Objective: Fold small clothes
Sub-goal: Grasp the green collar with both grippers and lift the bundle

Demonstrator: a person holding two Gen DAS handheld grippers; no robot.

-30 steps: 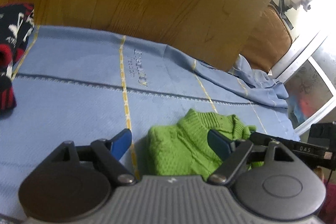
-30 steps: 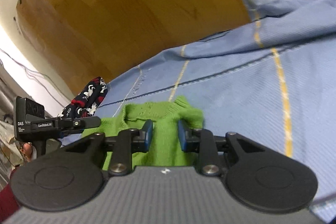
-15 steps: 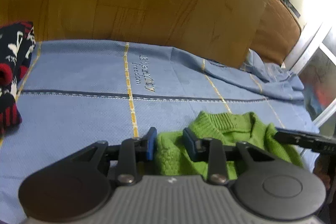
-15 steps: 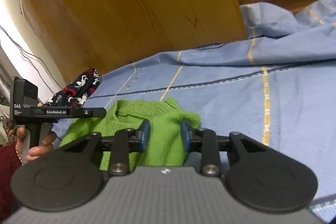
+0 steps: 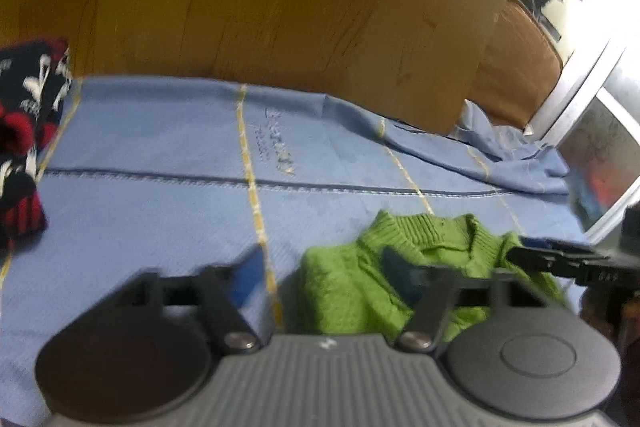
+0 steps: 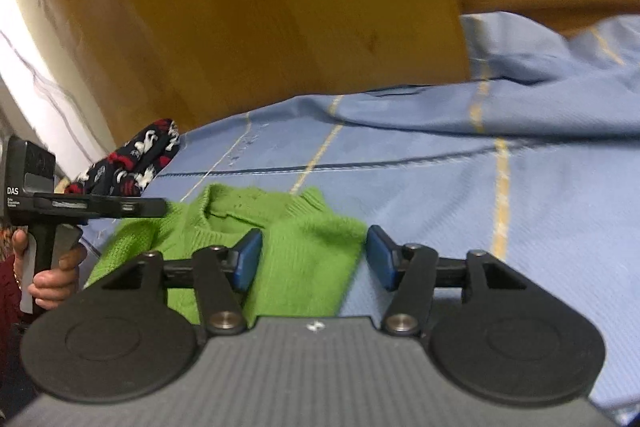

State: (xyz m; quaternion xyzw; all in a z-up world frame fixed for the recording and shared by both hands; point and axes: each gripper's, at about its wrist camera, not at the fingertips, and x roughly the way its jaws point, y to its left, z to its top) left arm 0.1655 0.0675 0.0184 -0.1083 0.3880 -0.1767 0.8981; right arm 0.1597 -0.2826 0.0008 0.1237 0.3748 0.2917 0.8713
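A small green knitted sweater point(image 5: 420, 267) lies folded on the blue bedspread point(image 5: 160, 155), collar facing away. My left gripper point(image 5: 324, 277) is open, its jaws wide apart over the sweater's left edge, holding nothing. The sweater also shows in the right wrist view point(image 6: 296, 247). My right gripper point(image 6: 312, 259) is open, its blue pads straddling the sweater's right edge without gripping it. The left gripper's body point(image 6: 88, 205) and the hand holding it show at the left of the right wrist view.
A dark navy, red and white patterned garment point(image 5: 24, 131) lies at the bedspread's left edge, also in the right wrist view point(image 6: 132, 163). A wooden headboard point(image 5: 280, 7) stands behind the bed. The bedspread is bunched at the far right point(image 5: 512, 155).
Both grippers were shut on the green sweater half a second ago. Both have now opened and let it go, and it rests on the bedspread.
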